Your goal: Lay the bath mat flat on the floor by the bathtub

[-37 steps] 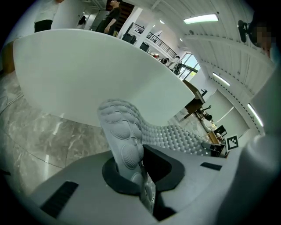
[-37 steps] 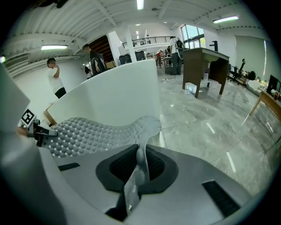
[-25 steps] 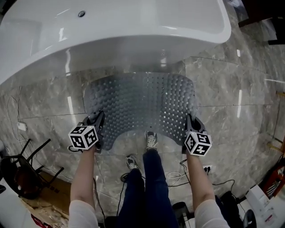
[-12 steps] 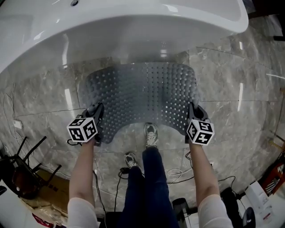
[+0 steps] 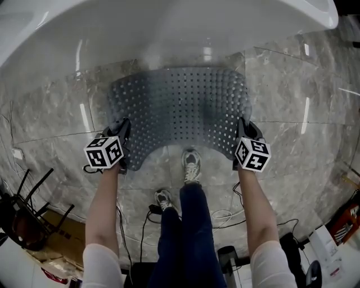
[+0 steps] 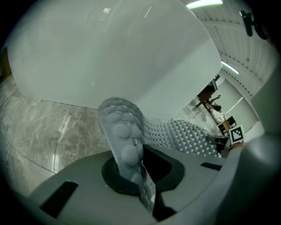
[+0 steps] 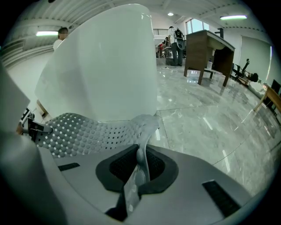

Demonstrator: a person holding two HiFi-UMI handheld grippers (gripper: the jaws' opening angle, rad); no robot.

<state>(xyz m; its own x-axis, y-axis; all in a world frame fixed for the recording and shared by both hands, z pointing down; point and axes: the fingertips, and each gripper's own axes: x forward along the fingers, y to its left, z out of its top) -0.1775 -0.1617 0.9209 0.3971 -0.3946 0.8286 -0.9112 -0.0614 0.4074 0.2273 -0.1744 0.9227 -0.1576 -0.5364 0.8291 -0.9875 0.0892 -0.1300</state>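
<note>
Grey veined marble tiles cover the floor (image 5: 50,118), polished enough to carry long white streaks of reflected light (image 5: 304,121). In the head view a black metal-legged chair (image 5: 25,216) stands at 8 o'clock beside a sheet of brown cardboard (image 5: 59,236). Black cables (image 5: 225,216) trail at 6 o'clock, and something red (image 5: 347,222) sits at 4 o'clock. The right gripper view shows a dark wooden desk (image 7: 199,52) at 1 o'clock, with bright windows (image 7: 193,25) behind it and a ceiling strip light (image 7: 233,17) above. In the left gripper view another strip light (image 6: 204,4) glows at 1 o'clock
</note>
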